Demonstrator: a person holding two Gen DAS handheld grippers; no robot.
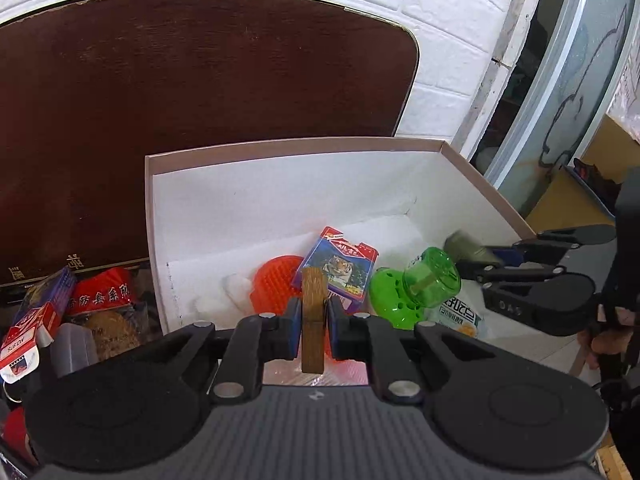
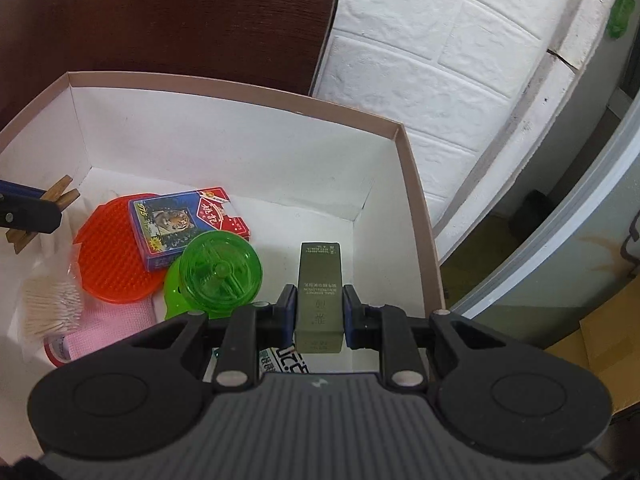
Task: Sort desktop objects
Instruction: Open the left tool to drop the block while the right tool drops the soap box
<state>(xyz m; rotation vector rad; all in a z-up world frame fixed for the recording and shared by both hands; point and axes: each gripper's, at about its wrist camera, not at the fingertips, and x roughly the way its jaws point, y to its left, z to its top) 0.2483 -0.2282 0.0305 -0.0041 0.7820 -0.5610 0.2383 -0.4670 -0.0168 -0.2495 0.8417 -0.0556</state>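
My left gripper (image 1: 313, 326) is shut on a wooden clothespin (image 1: 313, 320) and holds it above the near edge of the white cardboard box (image 1: 280, 184). My right gripper (image 2: 319, 314) is shut on an olive-green small carton (image 2: 319, 296) over the box's right side (image 2: 416, 184). Inside the box lie a blue tiger card pack (image 2: 180, 228), an orange round brush (image 2: 112, 256), a green plastic holder (image 2: 218, 272), cotton swabs (image 2: 48, 308) and a pink cloth (image 2: 112, 328). The clothespin also shows at the left in the right wrist view (image 2: 44, 208).
Left of the box are a red and white pack (image 1: 28, 332), a red packet (image 1: 100, 292) and a clear container (image 1: 74, 348). A dark brown board (image 1: 180, 120) leans on the white brick wall (image 1: 440, 60). A printed packet (image 1: 456, 320) lies in the box.
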